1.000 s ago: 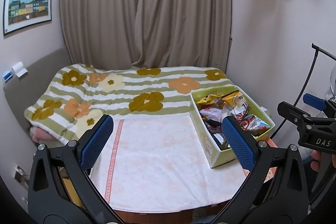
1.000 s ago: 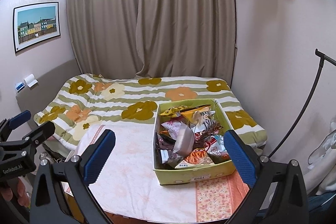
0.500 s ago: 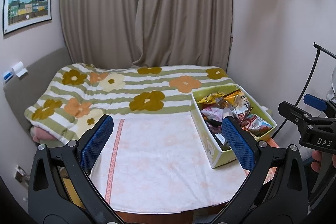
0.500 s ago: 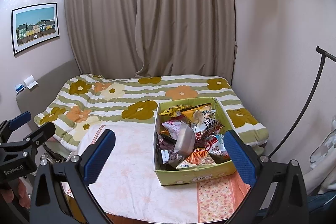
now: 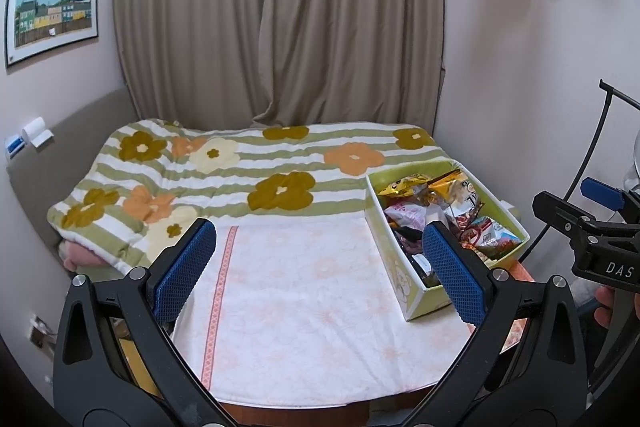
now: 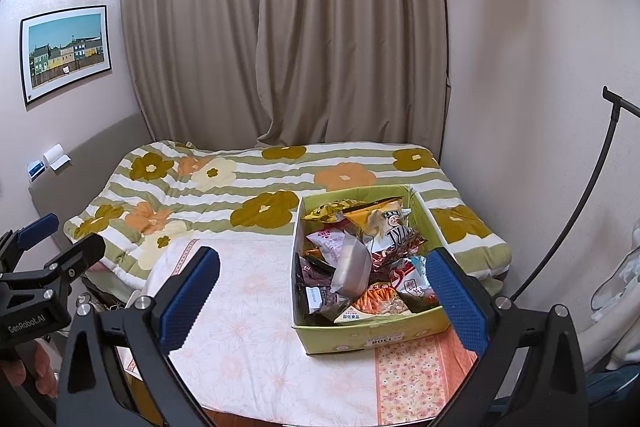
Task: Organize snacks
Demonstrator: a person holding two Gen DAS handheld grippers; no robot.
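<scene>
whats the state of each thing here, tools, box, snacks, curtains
left tool: open, empty
right tool: open, empty
box: open-topped, on the tablecloth
snacks: heaped inside the box
curtains: drawn shut

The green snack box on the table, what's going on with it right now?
A person holds two sets of tongs over a cloth-covered table, both open and empty. The right tongs face the green box, which is piled with snack packets; the left tongs face the bare cloth beside it. No packet is outside the box, so sorting has not yet started.
</scene>
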